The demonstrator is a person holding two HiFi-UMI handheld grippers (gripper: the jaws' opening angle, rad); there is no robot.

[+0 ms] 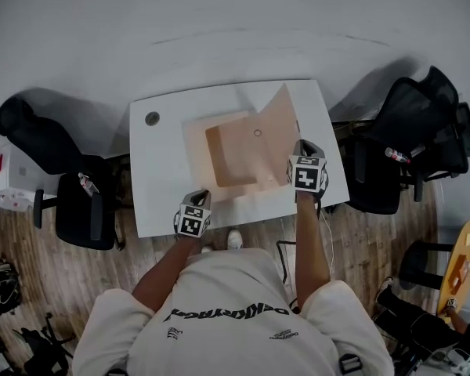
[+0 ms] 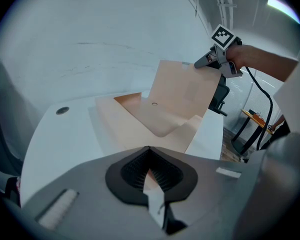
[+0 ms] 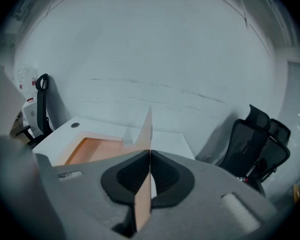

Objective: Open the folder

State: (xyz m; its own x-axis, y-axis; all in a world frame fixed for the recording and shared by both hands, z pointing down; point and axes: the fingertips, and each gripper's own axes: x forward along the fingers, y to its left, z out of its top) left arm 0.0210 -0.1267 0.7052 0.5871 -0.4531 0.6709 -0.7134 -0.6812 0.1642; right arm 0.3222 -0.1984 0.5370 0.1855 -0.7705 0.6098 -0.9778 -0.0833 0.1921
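A peach paper folder (image 1: pixel 233 157) lies on the white table (image 1: pixel 158 180). Its front cover (image 1: pixel 276 131) stands lifted, hinged toward the right, and shows a small round hole. My right gripper (image 1: pixel 298 153) is shut on the cover's near edge; in the right gripper view the cover (image 3: pixel 148 130) runs edge-on between the closed jaws (image 3: pixel 149 156). The left gripper (image 1: pixel 197 200) is at the folder's near left corner, shut on the bottom sheet. In the left gripper view that sheet (image 2: pixel 135 129) passes into the jaws (image 2: pixel 149 153), with the raised cover (image 2: pixel 182 100) and the right gripper (image 2: pixel 211 61) beyond.
A round cable grommet (image 1: pixel 152 118) sits in the table's far left corner. Black office chairs stand left (image 1: pixel 78 206) and right (image 1: pixel 411 143) of the table. A pale wall rises behind it, and wooden floor lies below me.
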